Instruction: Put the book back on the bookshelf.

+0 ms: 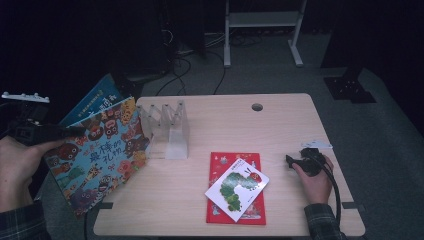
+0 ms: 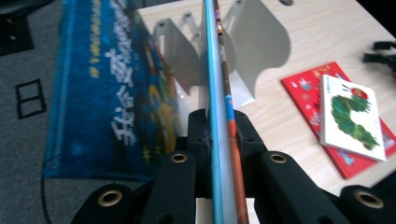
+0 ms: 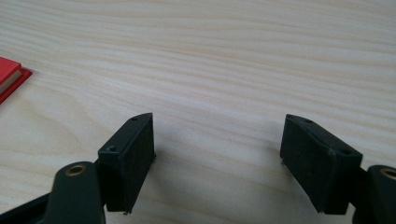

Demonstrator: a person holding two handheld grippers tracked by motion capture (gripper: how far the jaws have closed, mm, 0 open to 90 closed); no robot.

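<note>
Left claw [image 1: 60, 132], off the bench's left edge and left of the rack: clenched on two picture books held together. In the left gripper view the jaws pinch both spines edge-on, the colourful monster-face book [image 2: 233, 154] against the blue book [image 2: 107, 93]. In the high view the monster-face book [image 1: 100, 155] tilts with its lower corner hanging past the bench's left edge and its right edge just beside the rack; the blue book [image 1: 95, 100] peeks out behind it, up and left.

Clear plastic book rack [image 1: 167, 130]: stands on the bench [image 1: 280, 120] near the rear left, several upright dividers, slots empty as far as can be seen. In the left gripper view the rack [image 2: 252, 46] sits directly beyond the held spines.

Right of the rack, toward the front of the bench: red book [image 1: 250, 212] lying flat, with a white caterpillar book [image 1: 237, 189] lying askew on top of it, touching.

Right claw [image 1: 292, 161], well right of the rack and just right of the red book: released. Right gripper view shows both jaws spread wide, nothing between them, bare wood beneath, tips low over the bench. A hand grips the body; the cable trails back over the front right edge.
</note>
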